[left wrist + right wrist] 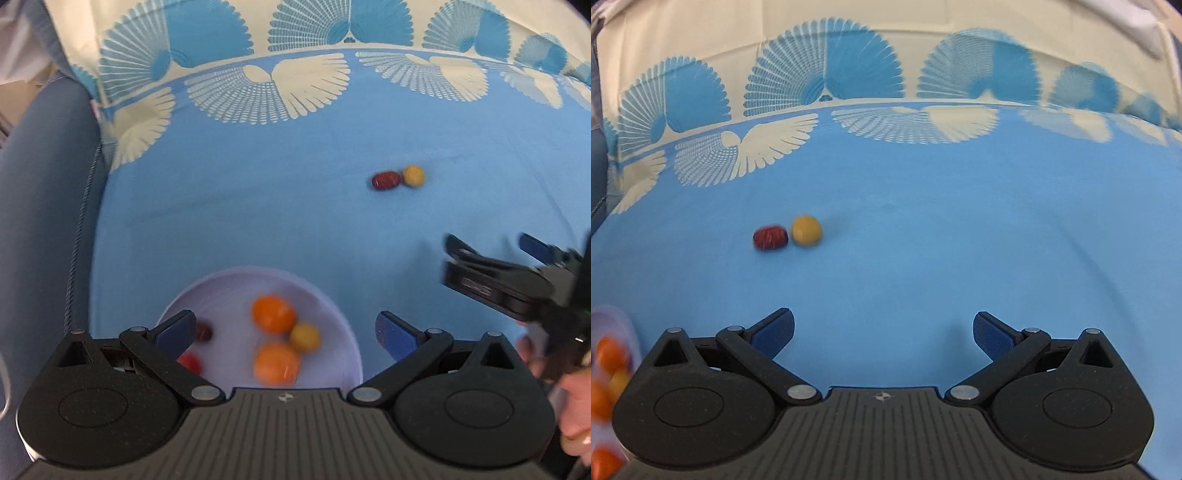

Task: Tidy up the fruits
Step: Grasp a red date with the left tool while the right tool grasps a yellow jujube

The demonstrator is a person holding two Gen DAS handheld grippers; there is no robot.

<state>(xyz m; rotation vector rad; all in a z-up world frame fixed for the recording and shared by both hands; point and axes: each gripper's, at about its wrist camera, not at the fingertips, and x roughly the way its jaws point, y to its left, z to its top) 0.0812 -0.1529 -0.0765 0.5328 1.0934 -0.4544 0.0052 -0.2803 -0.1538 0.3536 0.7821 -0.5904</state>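
Observation:
A white round bowl (343,321) sits just under my left gripper (286,332), which is open and empty above it. Inside lie two oranges (273,314), a small yellow fruit (304,336) and dark red fruits (190,362). Farther out on the blue cloth, a dark red fruit (386,180) (770,237) touches a yellow fruit (413,175) (807,230). My right gripper (882,332) (491,245) is open with nothing between its fingers, hovering over bare cloth short of that pair. The bowl's edge (613,317) shows at the far left of the right wrist view.
A blue cloth (923,240) with cream fan patterns covers the surface. A blue upholstered arm (44,221) borders it on the left. A person's hand (569,398) holds the right gripper at the right edge.

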